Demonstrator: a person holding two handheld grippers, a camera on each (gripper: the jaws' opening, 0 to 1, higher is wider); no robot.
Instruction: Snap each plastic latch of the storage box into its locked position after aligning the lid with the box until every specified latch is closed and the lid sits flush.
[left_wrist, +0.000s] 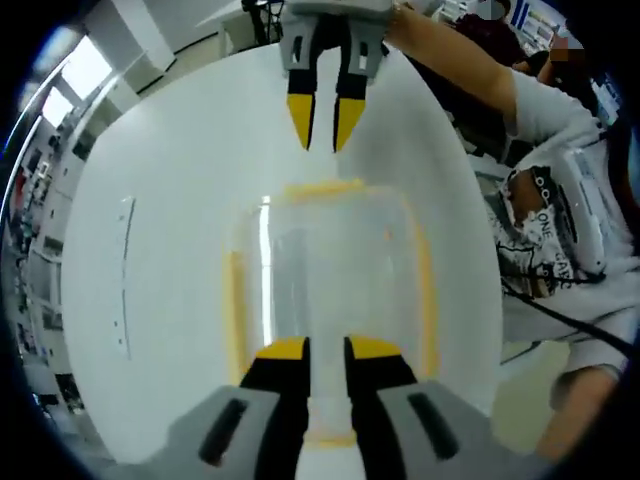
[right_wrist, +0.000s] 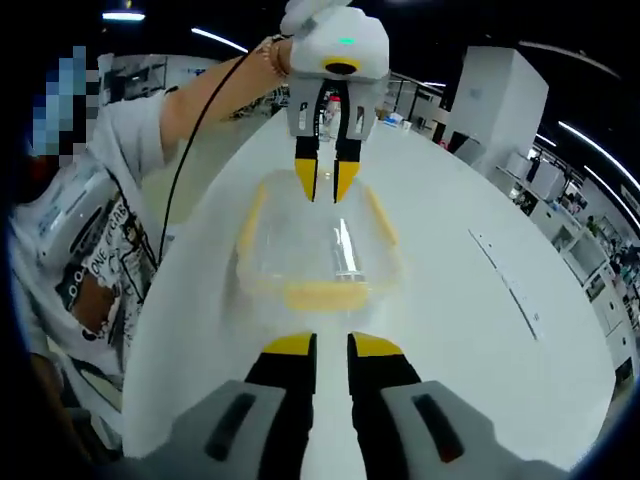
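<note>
Squarely between the two grippers: clear storage box (left_wrist: 325, 275) with yellow latches, flat on the white table (left_wrist: 160, 200), lid seemingly on. Left gripper (left_wrist: 325, 350) over the near end latch (left_wrist: 330, 438), jaws narrowly parted, apparently gripping nothing. Right gripper (right_wrist: 331, 345) short of the opposite end latch (right_wrist: 318, 294), jaws likewise slightly apart. Likely risk: uneven pressing tips the lid or slides the box. Legible on the person's shirt (right_wrist: 95, 265): "ONE".
</note>
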